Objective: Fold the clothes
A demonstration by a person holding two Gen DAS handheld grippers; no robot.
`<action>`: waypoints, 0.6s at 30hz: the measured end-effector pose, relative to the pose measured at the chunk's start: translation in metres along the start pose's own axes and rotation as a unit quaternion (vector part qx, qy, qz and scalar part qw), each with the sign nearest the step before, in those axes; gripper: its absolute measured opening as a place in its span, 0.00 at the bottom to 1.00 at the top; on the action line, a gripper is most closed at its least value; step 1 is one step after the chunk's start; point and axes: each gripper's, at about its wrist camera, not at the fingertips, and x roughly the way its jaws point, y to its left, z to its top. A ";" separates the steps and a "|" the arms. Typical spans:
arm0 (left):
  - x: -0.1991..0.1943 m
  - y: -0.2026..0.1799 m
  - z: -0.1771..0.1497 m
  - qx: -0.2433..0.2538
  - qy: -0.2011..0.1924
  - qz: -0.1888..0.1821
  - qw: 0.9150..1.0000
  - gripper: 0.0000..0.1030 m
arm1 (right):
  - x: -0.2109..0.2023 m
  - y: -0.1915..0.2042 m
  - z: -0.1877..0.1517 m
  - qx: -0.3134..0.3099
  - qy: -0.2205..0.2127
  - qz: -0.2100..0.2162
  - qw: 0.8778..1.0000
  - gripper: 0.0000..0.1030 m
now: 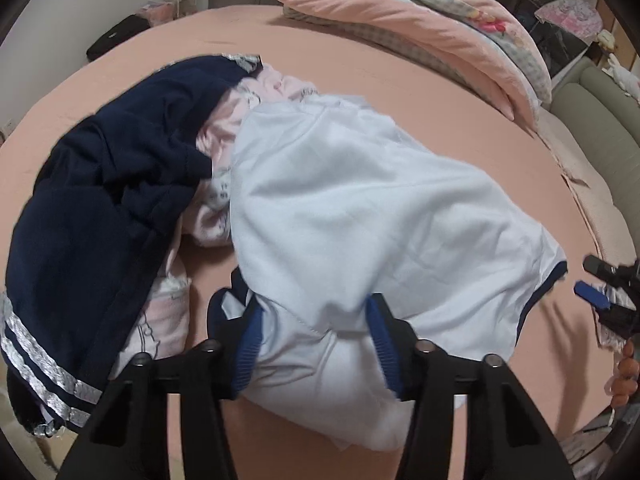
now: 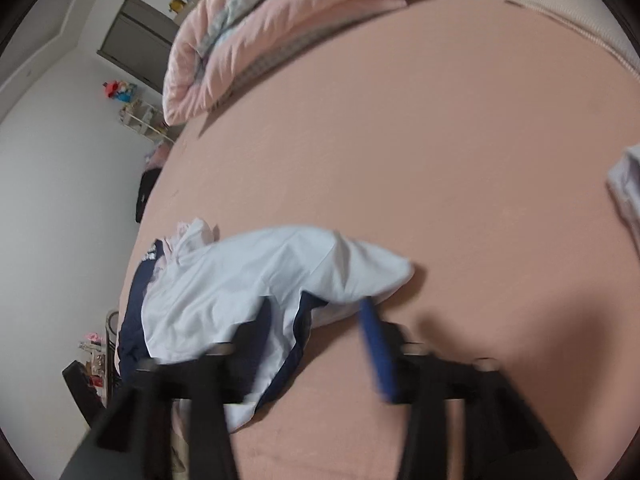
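The pale blue garment (image 1: 360, 208), still crumpled and unfolded, lies on the pink bed (image 1: 400, 60) against a heap of navy (image 1: 100, 184) and pink clothes (image 1: 224, 128), long axis running diagonally away, gripped by the left tool (image 1: 316, 344), the right tool (image 2: 308, 352) open beside its hem.

Three garments piled on the bed: one pale blue shirt (image 1: 360, 208), one navy piece (image 1: 100, 208), one pink piece (image 1: 224, 128). One folded quilt (image 1: 420, 28) behind. Two grippers: left (image 1: 316, 340), right (image 1: 600, 292).
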 end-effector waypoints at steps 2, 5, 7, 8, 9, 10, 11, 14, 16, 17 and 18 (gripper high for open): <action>0.002 0.002 -0.004 -0.001 -0.001 0.001 1.000 0.32 | 0.008 0.003 -0.002 0.002 0.012 0.001 1.000 0.54; 0.008 0.004 -0.009 -0.001 0.000 -0.003 1.000 0.29 | 0.022 0.007 0.000 0.011 0.028 0.010 1.000 0.54; 0.011 0.005 -0.011 -0.002 0.000 -0.005 1.000 0.26 | 0.030 0.011 0.002 0.010 0.035 0.012 0.999 0.54; 0.010 0.006 -0.013 -0.002 -0.001 -0.006 1.000 0.25 | 0.034 0.014 0.003 0.006 0.038 0.010 0.999 0.54; 0.008 0.005 -0.013 -0.003 -0.003 -0.009 1.000 0.25 | 0.037 0.017 0.004 0.002 0.043 0.008 0.999 0.54; 0.008 0.005 -0.013 -0.001 -0.001 -0.010 1.000 0.25 | 0.042 0.019 0.006 -0.003 0.049 0.007 0.999 0.54; 0.007 0.005 -0.014 0.001 0.000 -0.011 1.000 0.25 | 0.047 0.021 0.007 -0.004 0.054 0.007 0.998 0.54; 0.004 0.005 -0.014 -0.001 0.004 -0.018 1.000 0.25 | 0.062 0.022 0.011 0.010 0.070 0.020 0.997 0.54; 0.003 0.004 -0.015 0.000 0.007 -0.024 1.000 0.24 | 0.072 0.023 0.014 0.019 0.077 0.023 0.997 0.54; 0.002 0.003 -0.016 0.002 0.008 -0.025 1.000 0.24 | 0.076 0.024 0.015 0.022 0.077 0.023 0.997 0.54; 0.002 0.002 -0.017 0.006 0.009 -0.023 1.000 0.24 | 0.079 0.025 0.016 0.024 0.075 0.023 0.997 0.54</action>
